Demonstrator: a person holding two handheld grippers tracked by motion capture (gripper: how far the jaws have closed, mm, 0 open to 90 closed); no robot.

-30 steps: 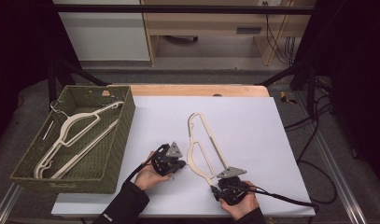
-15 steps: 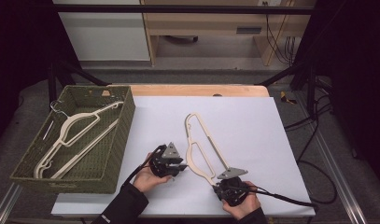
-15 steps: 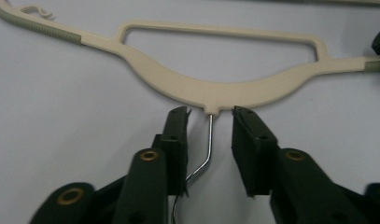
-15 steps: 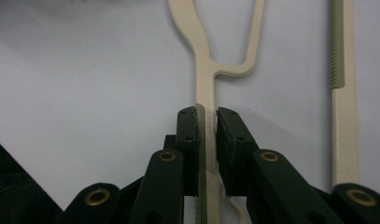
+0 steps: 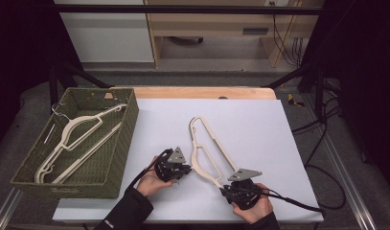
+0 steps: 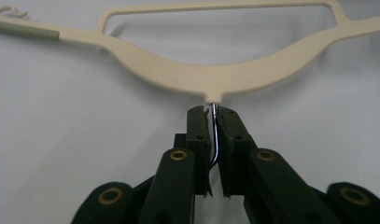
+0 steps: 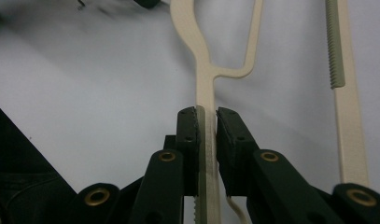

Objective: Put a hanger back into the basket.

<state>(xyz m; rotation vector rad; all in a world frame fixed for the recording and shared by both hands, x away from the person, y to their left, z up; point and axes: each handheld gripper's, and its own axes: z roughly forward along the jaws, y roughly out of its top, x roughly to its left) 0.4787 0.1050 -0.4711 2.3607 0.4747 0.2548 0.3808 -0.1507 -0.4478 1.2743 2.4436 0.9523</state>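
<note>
With the left gripper (image 6: 214,114) pinching the hanger's (image 5: 204,153) wire hook (image 6: 215,135) and the right gripper (image 7: 206,116) clamped on its arm, lift both ends level toward the basket (image 5: 120,143) at frame left.

We find open counter (image 5: 259,124) ahead and right of the hanger (image 5: 204,148) — the basket (image 5: 118,158) walls off the left, its own hangers (image 5: 73,139) filling it.

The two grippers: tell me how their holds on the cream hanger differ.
The left gripper clamps the thin metal hook at the middle of the hanger; the right gripper clamps a flat cream arm near its end. In the high view, left meets the hanger side-on, right end-on. Both are shut, over the white table.
</note>
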